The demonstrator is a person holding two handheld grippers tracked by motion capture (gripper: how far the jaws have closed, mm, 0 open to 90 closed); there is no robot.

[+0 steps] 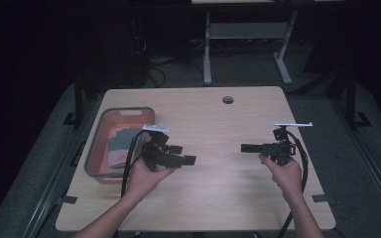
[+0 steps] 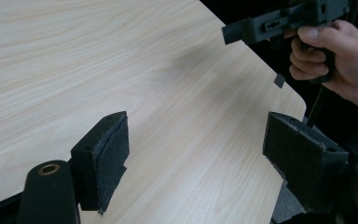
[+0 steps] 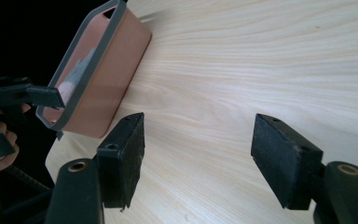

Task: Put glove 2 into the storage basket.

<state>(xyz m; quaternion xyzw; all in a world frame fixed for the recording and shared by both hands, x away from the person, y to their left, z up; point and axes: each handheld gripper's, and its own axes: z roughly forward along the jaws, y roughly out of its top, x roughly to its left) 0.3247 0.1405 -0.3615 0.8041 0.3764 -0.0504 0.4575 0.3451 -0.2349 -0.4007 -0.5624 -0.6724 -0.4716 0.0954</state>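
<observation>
From above, you are holding the left gripper (image 1: 178,154) beside the salmon plastic bin with a grey rim (image 1: 95,148), perhaps holding folded cloth, and the right gripper (image 1: 250,147) further right over the pale wooden table (image 1: 218,124). Left gripper view: jaws gaping wide, empty. Right gripper view: likewise spread, gripping nothing.

A: What sits on the table (image 1: 218,193)?

B: A shallow, rectangular bin (image 1: 110,124), salmon-pink with a grey rim, rounded corners and a handle slot cut in its far end wall.

A: Where exactly?

B: At the left edge in the high view, upright and flat on the wood, its long side running along that edge.

A: Anything in it?

B: A grey cloth (image 1: 116,146) with darker stripes, lying flat on the bottom towards the near half. I cannot tell what kind of cloth it is.

A: And from the right gripper view?

B: The bin (image 3: 107,88) shows its plain pink outer wall, with a pale grey patch of the cloth (image 3: 77,70) inside.
</observation>
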